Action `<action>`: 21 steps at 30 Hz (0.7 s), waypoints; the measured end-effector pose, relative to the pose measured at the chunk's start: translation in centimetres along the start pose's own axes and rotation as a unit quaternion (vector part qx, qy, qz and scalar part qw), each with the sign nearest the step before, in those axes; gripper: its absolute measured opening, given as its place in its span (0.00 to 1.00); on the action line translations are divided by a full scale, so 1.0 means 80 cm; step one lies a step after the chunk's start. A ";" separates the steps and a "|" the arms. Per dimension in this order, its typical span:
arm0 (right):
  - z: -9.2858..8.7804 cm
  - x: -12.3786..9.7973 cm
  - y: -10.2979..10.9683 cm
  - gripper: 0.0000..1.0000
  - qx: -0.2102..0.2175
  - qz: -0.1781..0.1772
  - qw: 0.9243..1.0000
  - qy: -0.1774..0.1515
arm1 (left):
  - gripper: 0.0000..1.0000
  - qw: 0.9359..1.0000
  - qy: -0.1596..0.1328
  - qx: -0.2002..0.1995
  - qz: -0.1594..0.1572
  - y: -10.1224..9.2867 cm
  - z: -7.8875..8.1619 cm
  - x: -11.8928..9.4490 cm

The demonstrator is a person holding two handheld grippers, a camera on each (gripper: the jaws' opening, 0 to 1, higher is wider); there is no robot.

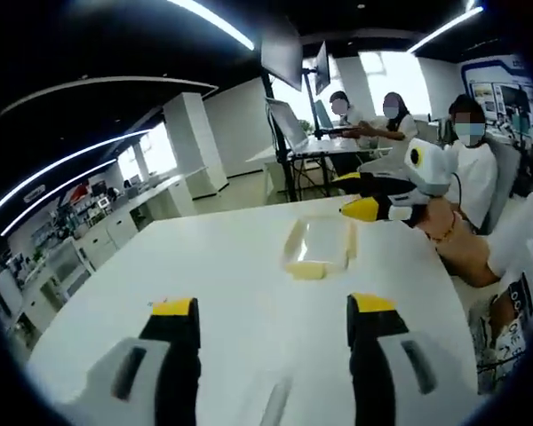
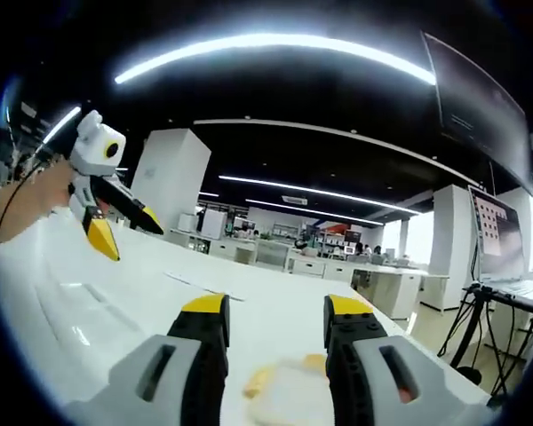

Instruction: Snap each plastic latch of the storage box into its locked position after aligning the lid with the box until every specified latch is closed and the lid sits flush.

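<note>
Left gripper view: left gripper (image 1: 273, 321) low and near, yellow-tipped black jaws spread wide, nothing between them, only bare white table (image 1: 204, 266) in the gap. Farther out on the table, slightly right of centre, the storage box (image 1: 321, 248): clear, shallow, rectangular, lid on top, pale yellow latch at the near short end; whether latched or loose cannot be told at this size. Well apart from the left jaws. Above and just beyond the far right corner of the box, the right gripper (image 1: 360, 197) coming in from the right, white body, yellow tips, held in a hand (image 1: 444, 222); jaws parted a little, empty, hovering clear of the box. Behind it, seated people in white at the right edge and at a far desk with monitors (image 1: 289, 120) on stands. White counters along the left wall, ceiling light strips overhead. Right gripper view: right gripper (image 2: 274, 319) near, jaws spread, nothing pinched. Below and between the jaws, close to the camera, the box (image 2: 289, 390) blurred, pale with a yellow patch at its near edge. At far left, above the table (image 2: 89, 302), the left gripper (image 2: 124, 229) held in a hand (image 2: 31, 200), jaws visibly apart, tips pointing down to the right. Monitor on a tripod (image 2: 497, 240) at right.
</note>
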State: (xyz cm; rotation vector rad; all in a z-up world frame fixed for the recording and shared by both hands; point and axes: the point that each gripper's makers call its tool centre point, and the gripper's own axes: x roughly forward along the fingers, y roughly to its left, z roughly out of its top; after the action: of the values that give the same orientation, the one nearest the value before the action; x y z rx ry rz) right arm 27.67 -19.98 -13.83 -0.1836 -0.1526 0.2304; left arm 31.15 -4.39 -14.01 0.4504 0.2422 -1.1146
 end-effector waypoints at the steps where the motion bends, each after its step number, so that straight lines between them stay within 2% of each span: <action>1: 0.000 0.000 0.000 0.42 0.000 0.000 1.000 0.000 | 0.66 1.000 0.004 0.003 -0.006 -0.003 0.001 0.010; 4: -0.003 0.000 -0.001 0.42 -0.005 -0.001 1.000 0.005 | 0.65 0.999 0.033 0.010 -0.042 -0.023 -0.005 0.047; 10: -0.007 -0.005 -0.004 0.42 -0.004 -0.003 1.000 0.005 | 0.65 0.996 0.059 0.018 -0.070 -0.042 -0.008 0.101; 15: -0.011 -0.008 -0.006 0.42 -0.010 -0.004 1.000 0.010 | 0.65 0.993 0.080 0.014 -0.085 -0.050 -0.016 0.131; 21: -0.015 -0.010 -0.011 0.42 -0.004 -0.004 1.000 0.007 | 0.64 0.991 0.090 0.014 -0.100 -0.056 -0.023 0.156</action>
State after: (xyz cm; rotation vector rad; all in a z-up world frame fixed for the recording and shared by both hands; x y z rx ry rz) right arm 27.25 -21.19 -14.92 -0.1928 -0.1403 0.2200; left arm 32.51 -15.25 -21.72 0.5627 0.4382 -1.2753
